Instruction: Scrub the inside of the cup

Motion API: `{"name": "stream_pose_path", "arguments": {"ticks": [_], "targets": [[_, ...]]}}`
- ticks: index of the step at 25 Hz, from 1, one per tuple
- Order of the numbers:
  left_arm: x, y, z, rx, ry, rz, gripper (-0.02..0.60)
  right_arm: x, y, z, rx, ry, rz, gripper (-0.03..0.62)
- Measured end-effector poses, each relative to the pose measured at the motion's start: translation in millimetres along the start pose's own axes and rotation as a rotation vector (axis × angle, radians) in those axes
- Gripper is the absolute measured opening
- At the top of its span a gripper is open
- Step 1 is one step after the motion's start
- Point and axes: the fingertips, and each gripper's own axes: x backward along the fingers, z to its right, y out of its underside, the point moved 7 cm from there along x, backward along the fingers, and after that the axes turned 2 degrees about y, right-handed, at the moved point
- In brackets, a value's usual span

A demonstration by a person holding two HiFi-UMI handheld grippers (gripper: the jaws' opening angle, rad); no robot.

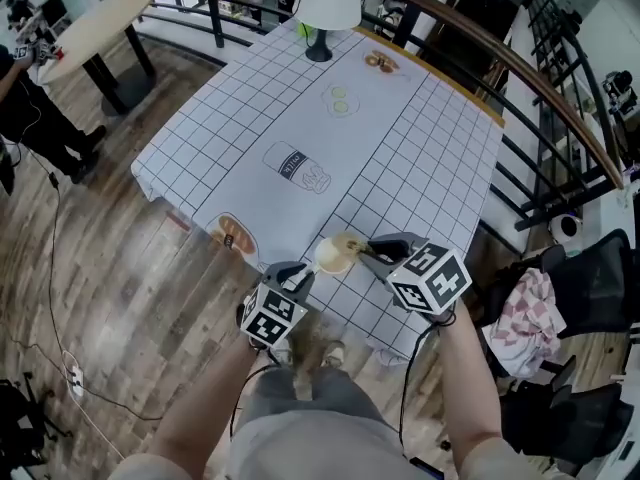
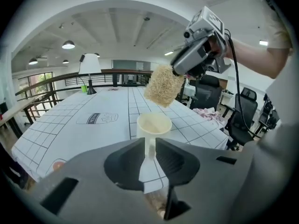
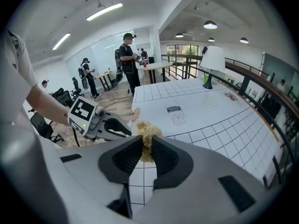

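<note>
A cream cup (image 2: 154, 124) is held upright just above the near edge of the table, its handle pinched between the jaws of my left gripper (image 2: 149, 146), which is shut on it. The cup's mouth faces up and the inside looks bare. My right gripper (image 3: 146, 144) is shut on a tan fibrous scrub pad (image 3: 147, 133). In the left gripper view the pad (image 2: 163, 85) hangs clear of the cup, above its rim and slightly right. In the head view, cup (image 1: 334, 256) and pad (image 1: 351, 241) sit between the left gripper (image 1: 298, 276) and right gripper (image 1: 372, 252).
The table (image 1: 300, 118) wears a white checked cloth with printed food pictures. A white lamp (image 1: 328, 3) stands at its far end. A curved railing (image 1: 520, 68) runs behind. Office chairs and a checked cloth (image 1: 528, 318) lie right. People stand by a round table (image 3: 152, 65).
</note>
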Motion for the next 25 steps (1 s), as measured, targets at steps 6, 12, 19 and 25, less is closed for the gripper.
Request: {"name": "stream_pose_path", "arguments": {"ticks": [6, 12, 19, 25], "targets": [[45, -37, -5, 0.027, -0.071, 0.131, 0.046, 44, -11, -12, -0.014, 0.075, 0.131, 0.066], [101, -94, -4, -0.117, -0.151, 0.249, 0.025, 96, -33, -37, 0.000, 0.179, 0.306, 0.069], [181, -165, 26, -0.227, -0.212, 0.399, 0.015, 174, -58, -78, 0.027, 0.286, 0.528, 0.071], [223, -211, 32, -0.269, -0.235, 0.576, 0.015, 202, -70, -83, 0.068, 0.446, 0.670, 0.071]]}}
